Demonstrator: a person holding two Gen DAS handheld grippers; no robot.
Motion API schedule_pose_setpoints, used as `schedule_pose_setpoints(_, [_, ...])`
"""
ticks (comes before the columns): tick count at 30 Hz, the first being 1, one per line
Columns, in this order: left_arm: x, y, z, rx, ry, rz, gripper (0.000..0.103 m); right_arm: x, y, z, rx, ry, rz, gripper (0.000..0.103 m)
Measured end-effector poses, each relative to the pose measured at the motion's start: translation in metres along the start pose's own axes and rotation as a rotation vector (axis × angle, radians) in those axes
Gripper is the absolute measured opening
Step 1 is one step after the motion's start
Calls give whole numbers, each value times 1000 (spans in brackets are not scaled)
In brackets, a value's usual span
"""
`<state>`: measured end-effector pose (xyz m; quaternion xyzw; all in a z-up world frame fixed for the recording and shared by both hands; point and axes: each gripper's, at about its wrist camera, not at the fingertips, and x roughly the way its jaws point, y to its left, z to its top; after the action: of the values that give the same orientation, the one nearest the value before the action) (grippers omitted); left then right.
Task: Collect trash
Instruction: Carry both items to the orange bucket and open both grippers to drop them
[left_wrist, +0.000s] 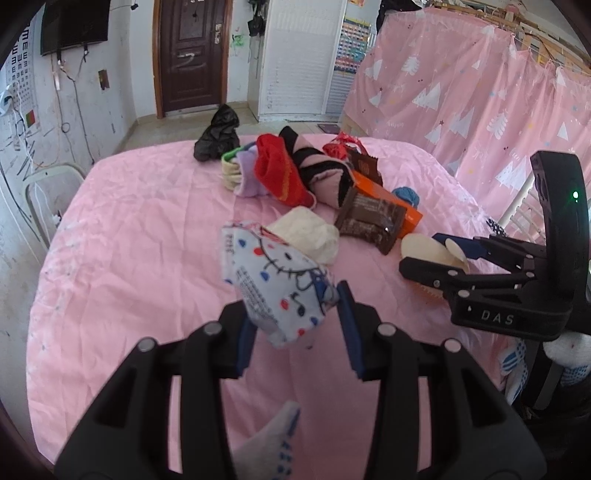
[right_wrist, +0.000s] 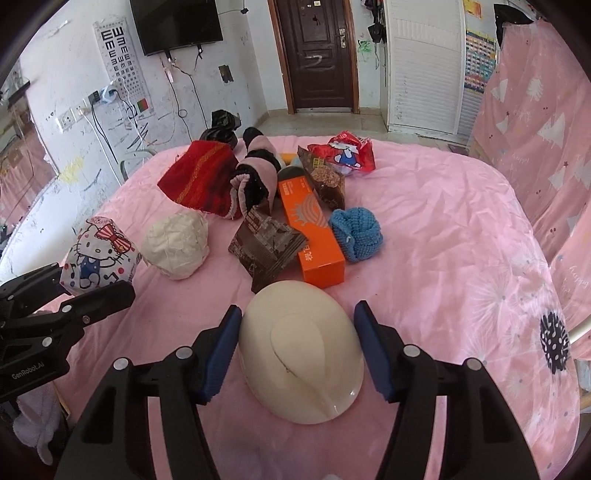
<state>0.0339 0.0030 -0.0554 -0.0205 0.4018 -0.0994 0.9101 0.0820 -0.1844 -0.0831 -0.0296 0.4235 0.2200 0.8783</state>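
Both claws at work on the trash scattered over the pink bed

Nearest, the right claw (right_wrist: 295, 347) straddles a cream dome-shaped lid (right_wrist: 301, 354) lying on the bed (right_wrist: 443, 229); whether the blue pads already press its rim is hard to tell, a sliver of gap seeming to show on the right. To its left, the left claw (left_wrist: 295, 325) is clamped on a cartoon-cat wrapper (left_wrist: 275, 284), held up off the bed, probably to carry it away. Beyond lie more trash, a brown snack packet (right_wrist: 267, 245), an orange box (right_wrist: 314, 229) and a red cartoon bag (right_wrist: 343, 151), mixed among socks that likely should stay, with a black bag (right_wrist: 221, 123) at the far edge, perhaps the collecting sack
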Motion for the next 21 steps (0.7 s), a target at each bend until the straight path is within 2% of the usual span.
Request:
schedule_pose_setpoints(5, [-3, -16, 9, 23, -13, 6, 39, -20, -12, -2, 26, -55, 13, 53])
schedule_pose_setpoints(11, [0, -54, 23, 79, -25, -9, 39, -49, -41, -8, 75, -124, 10, 53])
schedule_pose_setpoints(21, [19, -138, 50, 204, -11, -84, 39, -99, -120, -20, 185, -227, -50, 53])
